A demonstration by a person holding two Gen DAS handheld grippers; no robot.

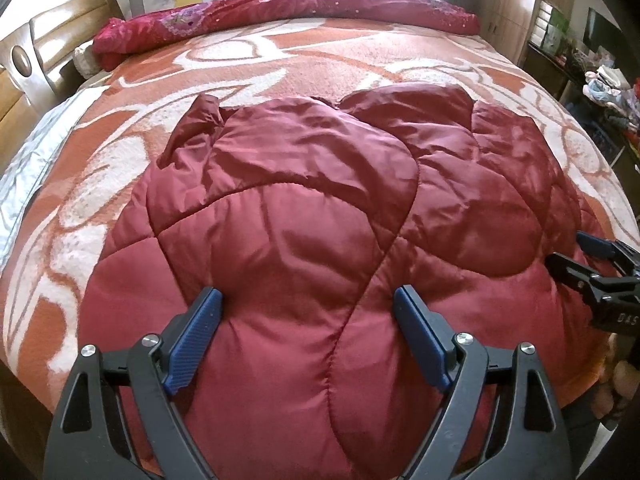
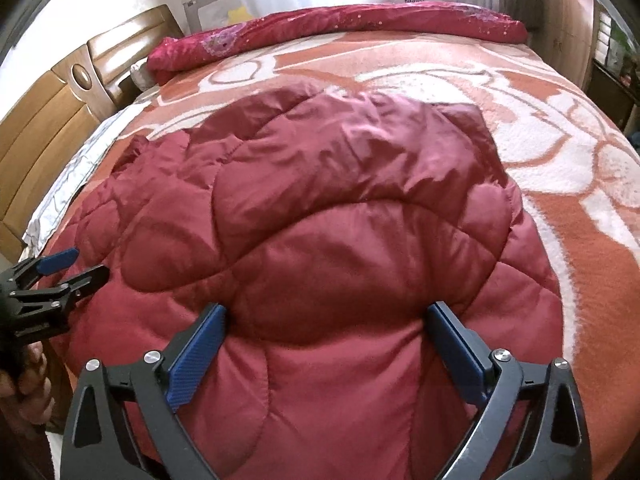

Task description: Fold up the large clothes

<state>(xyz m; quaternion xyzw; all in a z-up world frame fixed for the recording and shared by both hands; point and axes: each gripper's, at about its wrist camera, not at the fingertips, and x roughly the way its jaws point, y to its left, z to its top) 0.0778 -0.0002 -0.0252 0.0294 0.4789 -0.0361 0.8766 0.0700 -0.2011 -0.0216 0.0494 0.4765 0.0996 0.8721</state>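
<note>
A large dark red quilted puffer jacket [image 1: 304, 216] lies spread on the bed, and also fills the right wrist view [image 2: 344, 216]. My left gripper [image 1: 308, 300] is open, its blue pads pressed down on the jacket's near part with padding bulging between them. My right gripper [image 2: 326, 316] is open in the same way over the jacket's near right part. The right gripper shows at the right edge of the left wrist view [image 1: 576, 248], open. The left gripper shows at the left edge of the right wrist view [image 2: 80, 266], open. One sleeve [image 1: 196, 124] sticks out at the far left.
The bed is covered by an orange and white patterned blanket [image 1: 360, 60]. A rolled crimson quilt [image 1: 280, 12] lies along the far edge. A wooden headboard [image 1: 24, 64] stands at the left. Cluttered shelves [image 1: 600, 80] stand to the right.
</note>
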